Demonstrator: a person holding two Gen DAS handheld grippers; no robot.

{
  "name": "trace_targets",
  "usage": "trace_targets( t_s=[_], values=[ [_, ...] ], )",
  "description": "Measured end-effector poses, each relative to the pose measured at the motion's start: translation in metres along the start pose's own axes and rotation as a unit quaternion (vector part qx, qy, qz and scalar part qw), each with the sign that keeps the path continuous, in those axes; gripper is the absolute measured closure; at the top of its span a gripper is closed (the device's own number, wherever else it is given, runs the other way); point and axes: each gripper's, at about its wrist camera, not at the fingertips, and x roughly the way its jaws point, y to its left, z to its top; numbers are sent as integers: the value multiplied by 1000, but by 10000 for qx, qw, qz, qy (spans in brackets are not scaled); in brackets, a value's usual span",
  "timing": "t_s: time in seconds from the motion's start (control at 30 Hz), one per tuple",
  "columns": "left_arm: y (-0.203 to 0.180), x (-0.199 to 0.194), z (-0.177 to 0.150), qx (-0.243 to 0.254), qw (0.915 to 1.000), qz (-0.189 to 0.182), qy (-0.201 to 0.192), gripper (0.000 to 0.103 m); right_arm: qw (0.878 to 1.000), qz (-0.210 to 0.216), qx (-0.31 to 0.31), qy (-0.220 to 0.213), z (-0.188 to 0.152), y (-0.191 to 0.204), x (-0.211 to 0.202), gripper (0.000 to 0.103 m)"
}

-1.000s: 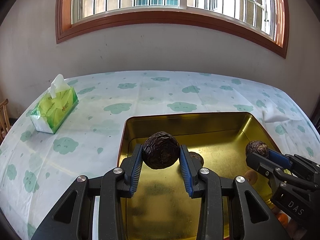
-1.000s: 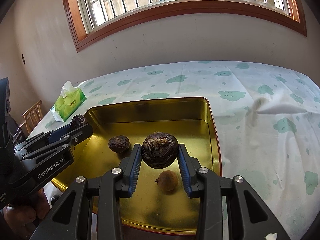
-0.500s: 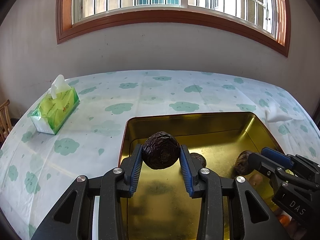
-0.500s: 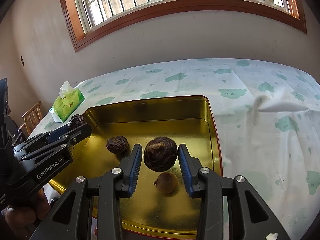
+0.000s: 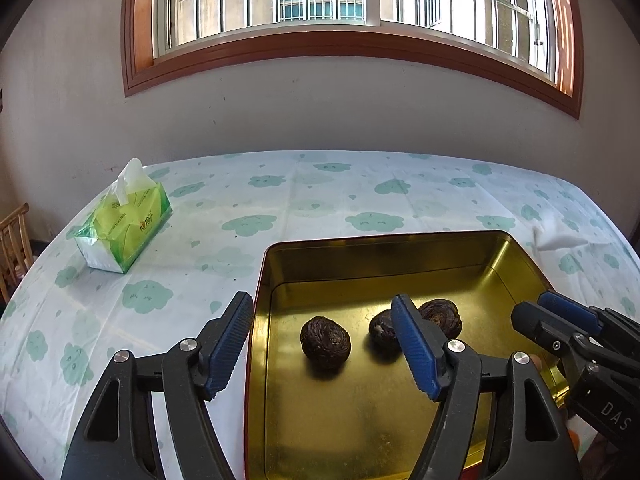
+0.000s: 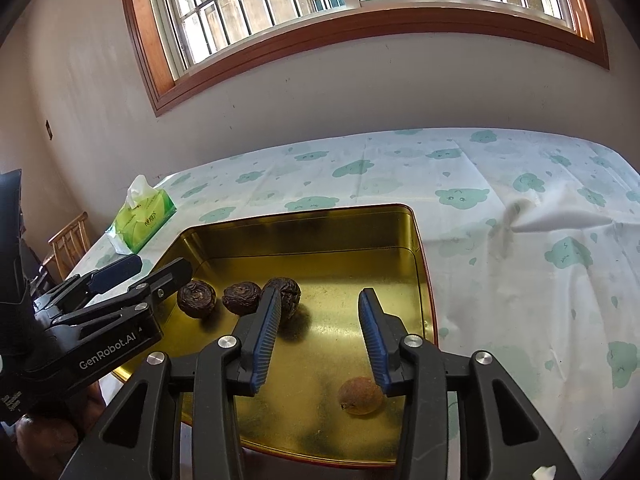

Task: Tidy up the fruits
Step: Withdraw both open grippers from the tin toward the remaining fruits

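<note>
Letting go cleanly is the job: both tools' jaws are opening with nothing pinched. The left tool [image 5: 324, 344] and right tool [image 6: 316, 336] should lift straight up, leaving three dark fruits [image 5: 325, 343] near the tray's [image 5: 400, 242] left edge.

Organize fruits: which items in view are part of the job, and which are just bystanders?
Job:
gold tray
three dark wrinkled fruits
small tan fruit

Bystanders:
tissue pack
wooden chair
cloud-print tablecloth
</note>
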Motion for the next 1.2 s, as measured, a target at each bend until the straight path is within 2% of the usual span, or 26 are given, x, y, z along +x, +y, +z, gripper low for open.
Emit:
trace_targets(
  t_s=[0.27,0.47,0.63,0.9,1.07,1.1,1.13,1.2],
  values=[
    [9,-21,-2,-160,9998,32,-106,23,9980,502,-265,-283,-13,19,-46,62],
    [24,-41,-12,-289,9995,81,-127,20,9918,1080,-674,-100,-45,43,-68,61],
    [50,-62,-32,-401,9990,205,-70,19,9831,1368,-1204,200,-74,70,-72,61],
    [94,-96,-76,-319,9989,301,141,19,9715,1388,-1801,674,-89,102,-45,62],
    [108,-112,-96,-39,9998,-16,218,19,9693,1235,-1890,976,-96,112,-25,56],
    [108,-114,-99,31,9997,-105,218,19,9692,1150,-1913,1036,-99,113,-21,57],
    [107,-116,-102,106,9996,-177,216,19,9692,1086,-1922,1092,-101,114,-19,65],
    [101,-117,-105,240,9987,-373,269,19,9700,1043,-1947,1019,-101,115,-25,65]
  ],
)
